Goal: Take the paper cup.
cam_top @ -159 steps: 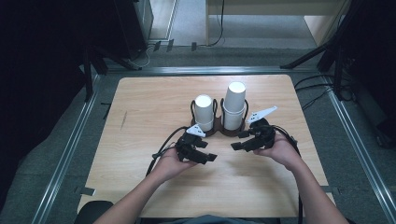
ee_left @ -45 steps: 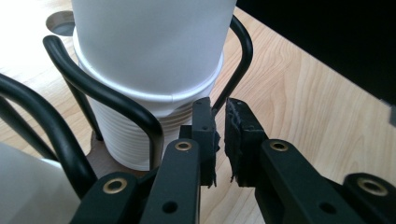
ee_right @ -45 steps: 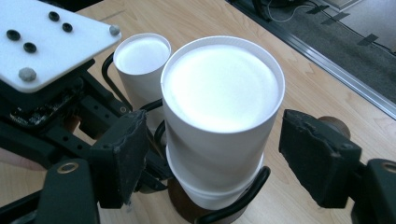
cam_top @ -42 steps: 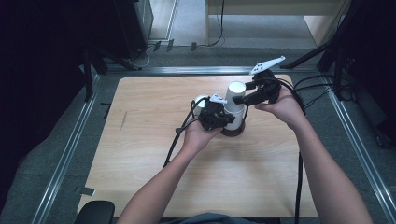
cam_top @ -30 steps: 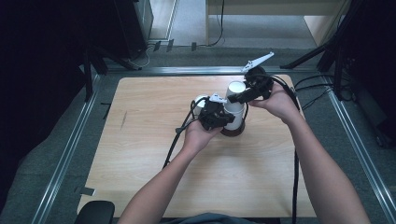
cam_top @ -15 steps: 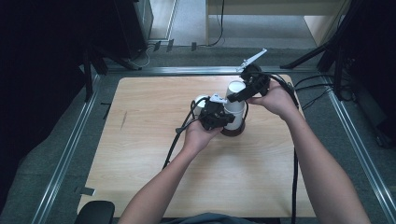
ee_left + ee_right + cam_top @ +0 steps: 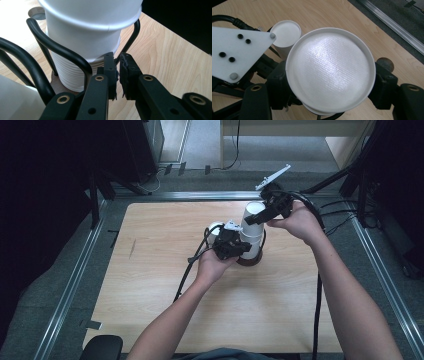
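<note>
**Top cup could drag the stack up with it**

Nearest, the left gripper is clamped on the wire holder beside the cup stack mid-table. Farther off, the right gripper has just been closing around the top cup, its jaws at either side. If nested cups stick, several may lift, or the holder may tip. Five seconds back, both grippers sat nearer the person.

Black 2-jaw tongs, brass-ringed screw holes, white 3-cornered plate, black cables
</note>
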Demonstrator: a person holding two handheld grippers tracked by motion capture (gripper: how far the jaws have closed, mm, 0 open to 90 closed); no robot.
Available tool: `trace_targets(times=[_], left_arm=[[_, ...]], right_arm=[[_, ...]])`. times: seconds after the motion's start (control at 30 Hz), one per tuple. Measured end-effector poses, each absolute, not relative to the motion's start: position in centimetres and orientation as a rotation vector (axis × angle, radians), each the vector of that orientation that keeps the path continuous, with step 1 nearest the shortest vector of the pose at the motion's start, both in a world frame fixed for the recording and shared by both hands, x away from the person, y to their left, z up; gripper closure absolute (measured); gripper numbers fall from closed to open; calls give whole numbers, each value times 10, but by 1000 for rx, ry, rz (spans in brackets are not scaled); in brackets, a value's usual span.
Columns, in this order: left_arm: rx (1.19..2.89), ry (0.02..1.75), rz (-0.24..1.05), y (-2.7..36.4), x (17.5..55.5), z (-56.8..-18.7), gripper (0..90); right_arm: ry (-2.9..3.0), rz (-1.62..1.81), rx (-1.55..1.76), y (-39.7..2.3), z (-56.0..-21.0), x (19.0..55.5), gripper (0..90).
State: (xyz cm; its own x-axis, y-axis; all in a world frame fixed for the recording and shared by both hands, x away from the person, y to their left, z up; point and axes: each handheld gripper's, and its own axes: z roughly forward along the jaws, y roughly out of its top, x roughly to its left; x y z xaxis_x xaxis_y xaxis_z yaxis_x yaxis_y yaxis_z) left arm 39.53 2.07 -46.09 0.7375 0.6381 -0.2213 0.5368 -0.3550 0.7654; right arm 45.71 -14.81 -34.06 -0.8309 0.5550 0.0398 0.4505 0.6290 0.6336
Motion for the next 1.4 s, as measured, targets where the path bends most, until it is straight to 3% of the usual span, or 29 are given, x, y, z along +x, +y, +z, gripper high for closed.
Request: trace_targets(times=[0.43,0.83,1.4], left_arm=[[2037,893,135,21,395,-461,819],[2051,869,105,24,394,-461,779],[2104,759,40,55,371,-454,692]], right_arm=[[2669,1023,793,-157,-299,446,305],[2691,1034,680,-170,-258,408,308],[2751,1031,622,-192,-289,372,308]])
